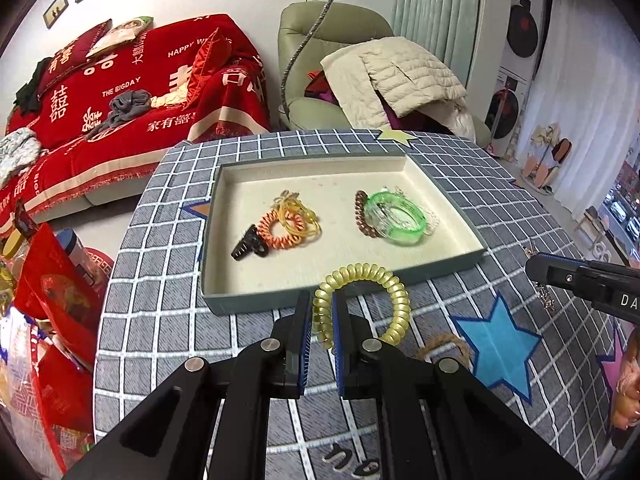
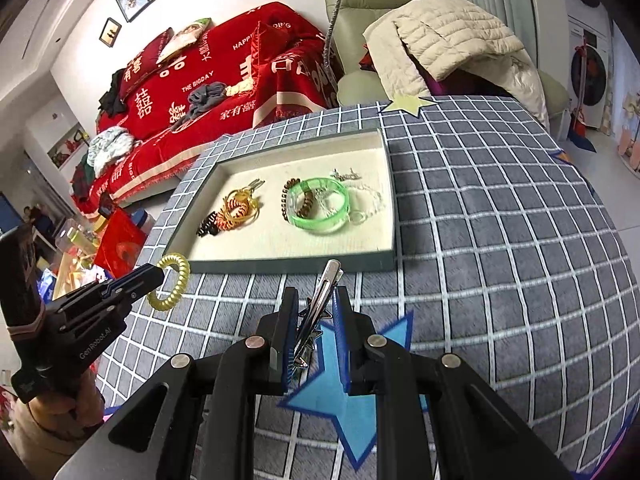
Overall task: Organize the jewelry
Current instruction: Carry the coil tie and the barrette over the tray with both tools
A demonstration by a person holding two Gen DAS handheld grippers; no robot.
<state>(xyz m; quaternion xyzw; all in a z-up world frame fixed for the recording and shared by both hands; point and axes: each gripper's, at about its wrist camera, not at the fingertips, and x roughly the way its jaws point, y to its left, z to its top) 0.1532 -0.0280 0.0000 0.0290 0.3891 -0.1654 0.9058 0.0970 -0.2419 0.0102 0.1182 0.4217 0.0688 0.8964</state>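
Observation:
My left gripper (image 1: pixel 323 300) is shut on a yellow spiral hair tie (image 1: pixel 394 302), held just in front of the near wall of the shallow cream-lined tray (image 1: pixel 256 304). The same left gripper (image 2: pixel 158 276) and yellow hair tie (image 2: pixel 176 284) show at the left of the right wrist view. My right gripper (image 2: pixel 316 298) is shut on a silver metal hair clip (image 2: pixel 322 296) that sticks up between its fingers, close to the tray (image 2: pixel 304 266). In the tray lie a black claw clip (image 1: pixel 249 245), an orange spiral tie (image 1: pixel 280 231), a green bangle (image 1: pixel 398 218) and a clear chain (image 2: pixel 372 196).
A grey checked cloth (image 1: pixel 168 320) with coloured stars covers the table. A twine ring (image 1: pixel 446 346) lies on it near my left gripper. A red-covered sofa (image 1: pixel 132 92) and a green armchair (image 1: pixel 320 64) stand behind; red bags (image 1: pixel 60 300) crowd the floor at left.

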